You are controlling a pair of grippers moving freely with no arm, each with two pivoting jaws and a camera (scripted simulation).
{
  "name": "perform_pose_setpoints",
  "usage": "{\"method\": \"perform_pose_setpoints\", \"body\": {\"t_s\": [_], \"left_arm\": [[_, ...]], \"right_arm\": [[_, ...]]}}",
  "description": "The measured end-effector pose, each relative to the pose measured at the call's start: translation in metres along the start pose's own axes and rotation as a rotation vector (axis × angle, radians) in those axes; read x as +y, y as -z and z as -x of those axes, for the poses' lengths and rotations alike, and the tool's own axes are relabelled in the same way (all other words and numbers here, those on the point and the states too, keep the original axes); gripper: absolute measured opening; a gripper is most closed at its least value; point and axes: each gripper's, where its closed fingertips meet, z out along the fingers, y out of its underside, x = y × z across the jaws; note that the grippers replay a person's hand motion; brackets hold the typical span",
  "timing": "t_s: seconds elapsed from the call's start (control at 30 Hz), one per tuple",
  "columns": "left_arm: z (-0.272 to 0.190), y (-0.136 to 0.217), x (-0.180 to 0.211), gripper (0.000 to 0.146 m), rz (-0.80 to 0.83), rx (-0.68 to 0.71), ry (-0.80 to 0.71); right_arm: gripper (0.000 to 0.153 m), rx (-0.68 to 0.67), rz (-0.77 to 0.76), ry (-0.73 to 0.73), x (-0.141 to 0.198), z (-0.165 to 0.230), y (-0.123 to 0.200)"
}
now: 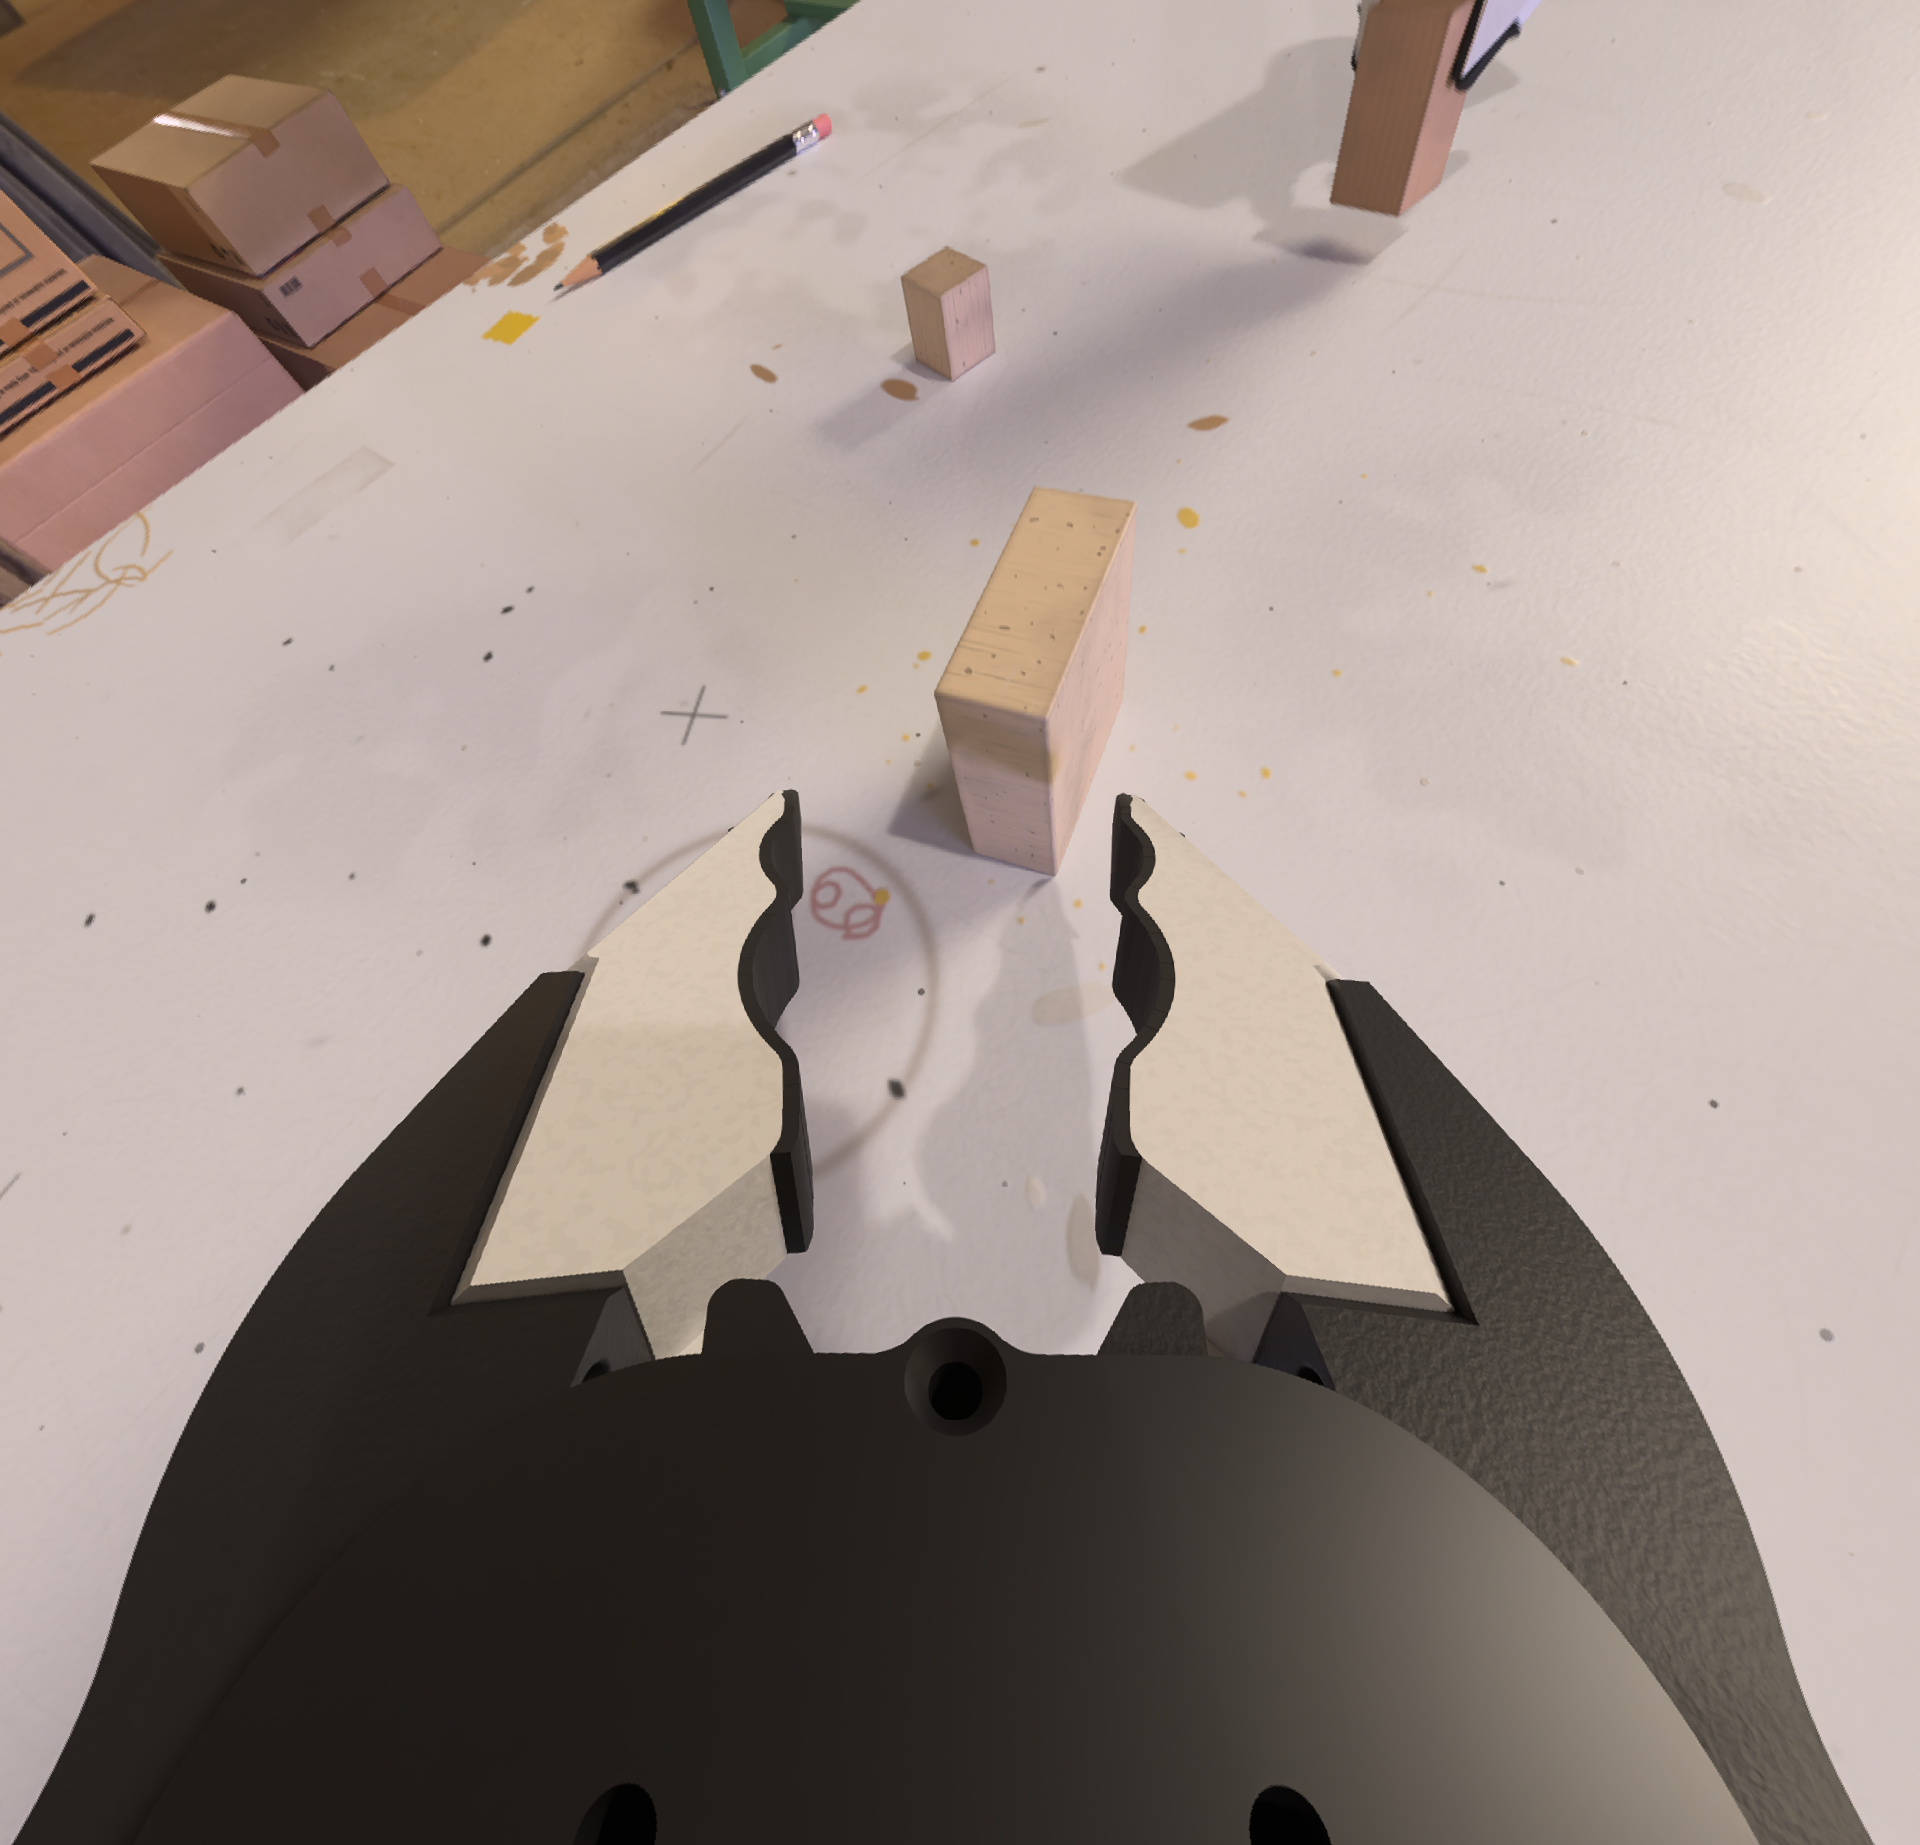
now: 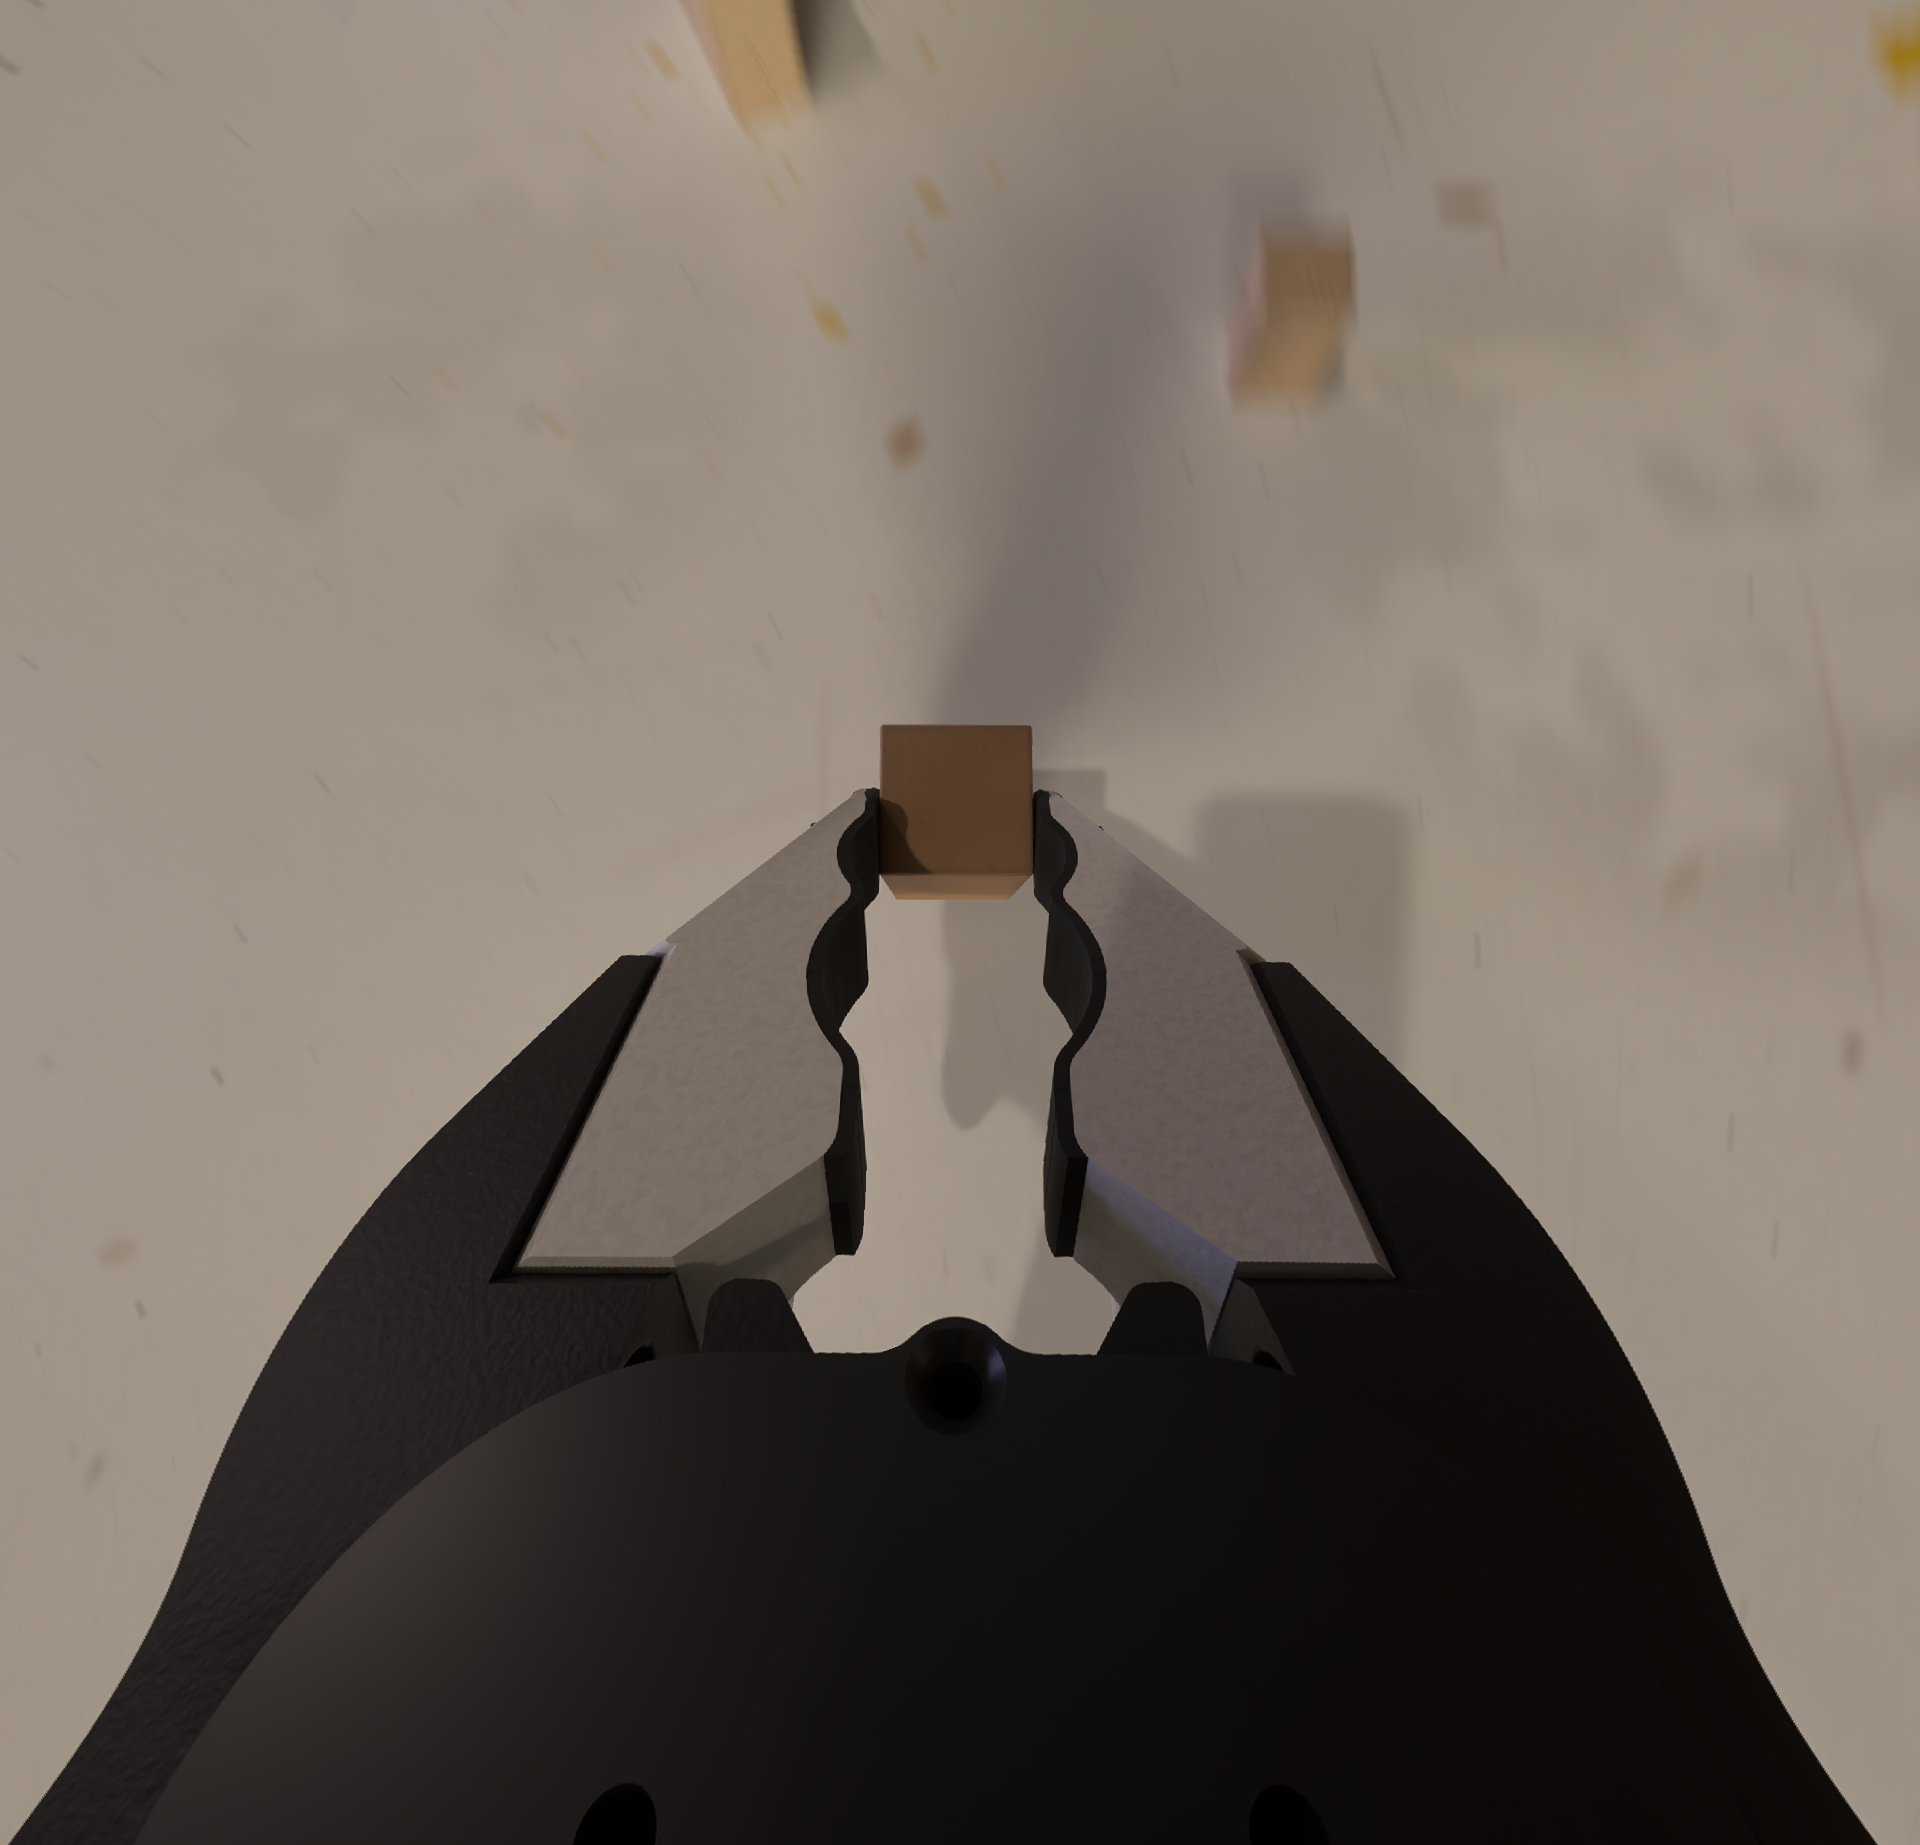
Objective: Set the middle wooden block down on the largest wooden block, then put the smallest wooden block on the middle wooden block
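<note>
Right wrist view: right tool (image 2: 956, 808) grips the middle block (image 2: 954, 808), lifted clear of the desk (image 2: 312, 548). Left tool (image 1: 956, 808) hangs empty, fingers spread wide, near the largest block (image 1: 1039, 673). First step underway; next, carry over, align, lower squarely.

The cardboard boxes (image 1: 156, 268) stacked beside the desk (image 1: 1558, 652) have dark printed lines and a small striped sticker on them, but the print is too small and blurry to read. On the desk itself, to the left of the biggest wooden block (image 1: 1039, 683), there is a thin pencil cross (image 1: 693, 715), and just below that block there is a red scribble (image 1: 850, 902) inside a faint drawn ring. No numbers or brand names can be made out anywhere.
</note>
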Motion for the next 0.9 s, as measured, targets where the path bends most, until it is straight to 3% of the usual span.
{"method": "perform_pose_setpoints", "body": {"t_s": [0.23,0.37,0.5,0.6,0.67,0.7,0.9], "left_arm": [[0.0,-0.003,0.008,0.058,0.006,-0.018,-0.019],[0.0,-0.003,0.007,0.057,-0.002,-0.018,-0.025],[-0.001,-0.003,0.007,0.056,-0.001,-0.01,-0.024],[-0.002,-0.004,0.008,0.056,0.002,0.001,-0.026],[-0.003,-0.003,0.007,0.056,-0.001,0.006,-0.025],[-0.003,-0.003,0.007,0.056,-0.004,0.008,-0.022],[-0.002,-0.004,0.008,0.056,0.002,0.012,-0.016]], "right_arm": [[0.029,-0.146,-0.085,0.312,-0.162,0.06,-0.061],[0.029,-0.201,-0.006,0.378,-0.204,0.071,-0.104],[0.029,-0.211,0.049,0.384,-0.214,0.072,-0.128],[0.032,-0.179,0.051,0.372,-0.215,0.067,-0.126],[0.07,-0.134,0.011,0.363,-0.212,0.057,-0.108],[0.073,-0.1,-0.015,0.345,-0.208,0.048,-0.096],[0.066,0.228,0.031,0.18,-0.119,-0.052,-0.043]]}}
